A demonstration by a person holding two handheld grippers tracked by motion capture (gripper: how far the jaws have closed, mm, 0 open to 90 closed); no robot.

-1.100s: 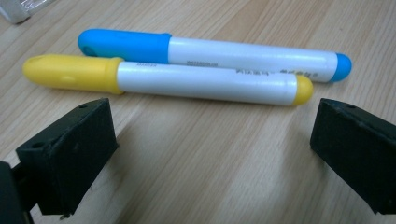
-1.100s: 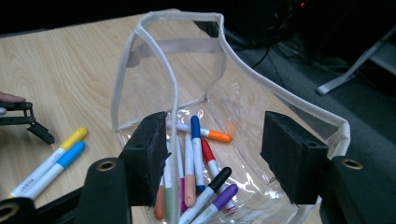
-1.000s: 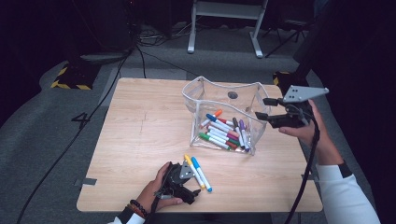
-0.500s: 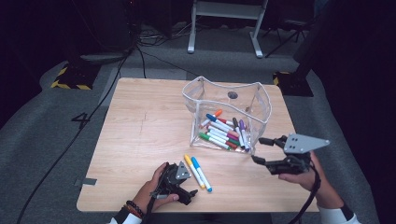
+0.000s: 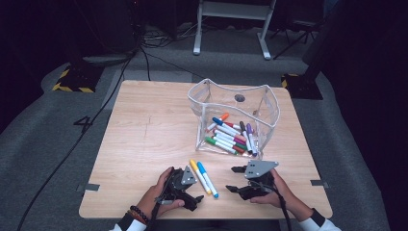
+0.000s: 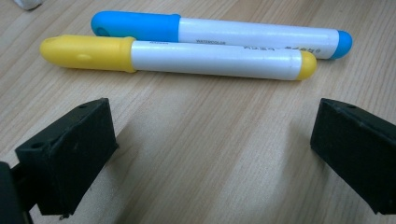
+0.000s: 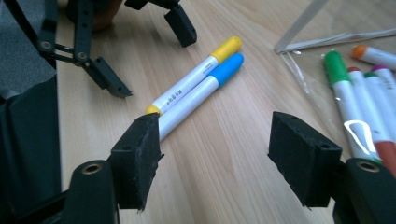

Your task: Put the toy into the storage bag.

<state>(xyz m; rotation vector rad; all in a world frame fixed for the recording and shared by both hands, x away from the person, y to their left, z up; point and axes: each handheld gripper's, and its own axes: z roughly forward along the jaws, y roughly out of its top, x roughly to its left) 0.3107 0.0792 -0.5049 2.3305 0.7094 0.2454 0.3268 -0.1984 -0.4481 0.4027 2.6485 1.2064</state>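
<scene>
A yellow marker (image 5: pixel 198 176) (image 6: pixel 187 58) and a blue marker (image 5: pixel 208 179) (image 6: pixel 224 31) lie side by side on the wooden table (image 5: pixel 144 134), near its front edge. My left gripper (image 5: pixel 196 188) (image 6: pixel 210 154) rests just left of them, open and empty, its jaws pointing at the yellow one. My right gripper (image 5: pixel 231 179) (image 7: pixel 215 158) is low over the table to their right, facing the yellow marker (image 7: pixel 196 77) and the blue marker (image 7: pixel 205 91). Its jaws have just been opening; they stand open with nothing between them. The left gripper (image 7: pixel 149 51) shows beyond the markers.
A clear plastic pouch (image 5: pixel 231 96) (image 7: pixel 303 28) stands open at the back right of the table, with several coloured markers (image 5: pixel 231 134) (image 7: pixel 345 88) inside. Bare wood stretches over the table's left half. A cable (image 5: pixel 72 144) runs over the grey floor.
My right gripper has come down from beside the pouch to just above the table's front edge, right of the two loose markers. The left gripper has stayed put.
</scene>
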